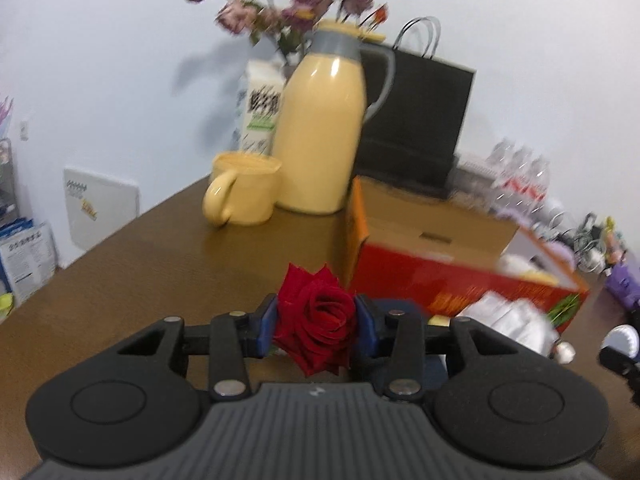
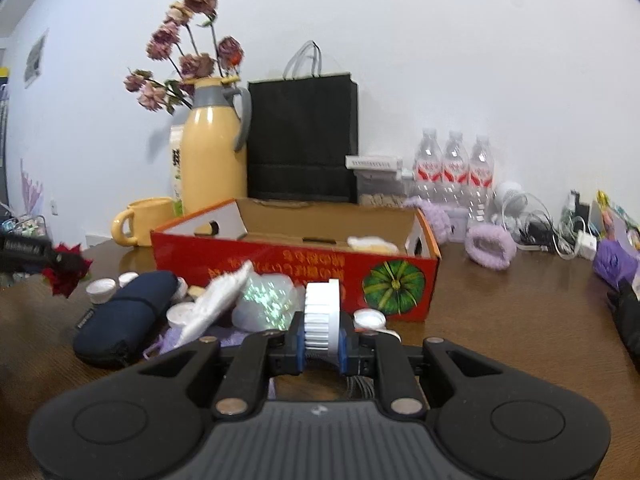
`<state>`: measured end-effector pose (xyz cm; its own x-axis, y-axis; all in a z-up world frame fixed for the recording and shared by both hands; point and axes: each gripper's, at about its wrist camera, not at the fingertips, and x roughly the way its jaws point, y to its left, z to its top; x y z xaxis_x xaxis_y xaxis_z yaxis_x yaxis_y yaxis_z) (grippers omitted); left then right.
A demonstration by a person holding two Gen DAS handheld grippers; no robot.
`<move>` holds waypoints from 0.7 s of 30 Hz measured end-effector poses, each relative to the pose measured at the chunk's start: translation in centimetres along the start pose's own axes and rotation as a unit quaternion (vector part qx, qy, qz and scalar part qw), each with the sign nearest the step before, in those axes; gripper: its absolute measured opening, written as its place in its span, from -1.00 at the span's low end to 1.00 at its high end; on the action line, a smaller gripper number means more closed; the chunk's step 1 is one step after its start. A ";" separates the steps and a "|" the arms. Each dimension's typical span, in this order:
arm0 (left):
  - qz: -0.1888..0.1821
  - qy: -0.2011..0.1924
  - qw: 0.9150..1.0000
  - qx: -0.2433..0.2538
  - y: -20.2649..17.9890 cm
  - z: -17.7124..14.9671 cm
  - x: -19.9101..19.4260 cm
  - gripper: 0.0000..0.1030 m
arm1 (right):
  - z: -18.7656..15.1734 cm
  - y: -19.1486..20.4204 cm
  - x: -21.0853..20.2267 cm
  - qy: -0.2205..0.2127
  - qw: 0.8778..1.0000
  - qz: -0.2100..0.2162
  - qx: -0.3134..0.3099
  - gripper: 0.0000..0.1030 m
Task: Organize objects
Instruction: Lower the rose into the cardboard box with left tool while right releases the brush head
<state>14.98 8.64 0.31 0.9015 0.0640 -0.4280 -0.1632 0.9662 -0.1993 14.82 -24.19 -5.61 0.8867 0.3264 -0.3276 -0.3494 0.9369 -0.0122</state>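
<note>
On the brown worktop (image 2: 500,320), against the white wall: black paper bag (image 2: 303,136) at the back, upright, handles up. Just left of it, tall yellow jug (image 2: 212,160) with grey collar and handle; dried pink flowers (image 2: 188,52) rising behind its top. Yellow mug (image 2: 144,220) low at the jug's left, handle outward. Three clear water bottles (image 2: 454,168) in a row right of the bag.

In front of bag and jug: open red carton (image 2: 296,272), flaps up, pumpkin print on its near right corner, something pale lying inside at its right end. Lilac fluffy ring (image 2: 490,246) on the wood right of the carton, apart from it.

Near the carton's front left: dark blue soft pouch (image 2: 124,316) lying flat, beside a heap of white and iridescent wrapping (image 2: 256,300) and several small white caps (image 2: 100,290).

Left tongs (image 1: 316,322) clenched on a red rose (image 1: 316,312), blue pads pressed to both sides of the bloom, held above the wood left of the carton; left-wrist view blurred. Same rose visible at far left of the right-wrist view.

Right tongs (image 2: 322,338) grasping a white ribbed disc (image 2: 322,314), held on edge between the pads, in front of the carton's pumpkin print.
</note>
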 end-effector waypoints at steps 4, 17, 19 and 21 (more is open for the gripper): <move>-0.022 -0.018 1.000 0.009 -2.0 2.5 0.4 -0.19 | 2.1 0.1 0.1 -0.025 0.999 0.017 -0.008 -0.72; -0.040 -0.011 0.998 0.040 -11.1 7.8 8.4 -0.19 | 9.6 2.0 10.1 -0.029 0.998 0.011 -0.056 -0.72; -0.039 -0.004 0.998 0.042 -11.8 7.9 10.4 -0.19 | 9.7 2.1 12.5 -0.009 0.998 0.011 -0.067 -0.72; -0.029 0.005 0.999 0.040 -12.1 8.0 12.2 -0.19 | 9.6 2.2 15.0 0.019 0.997 0.014 -0.075 -0.72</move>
<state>31.15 -0.28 4.53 0.9043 0.0052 -0.4269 -0.0782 0.9851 -0.1535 30.22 -16.00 -1.50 0.8652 0.3438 -0.3650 -0.4171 0.8975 -0.1431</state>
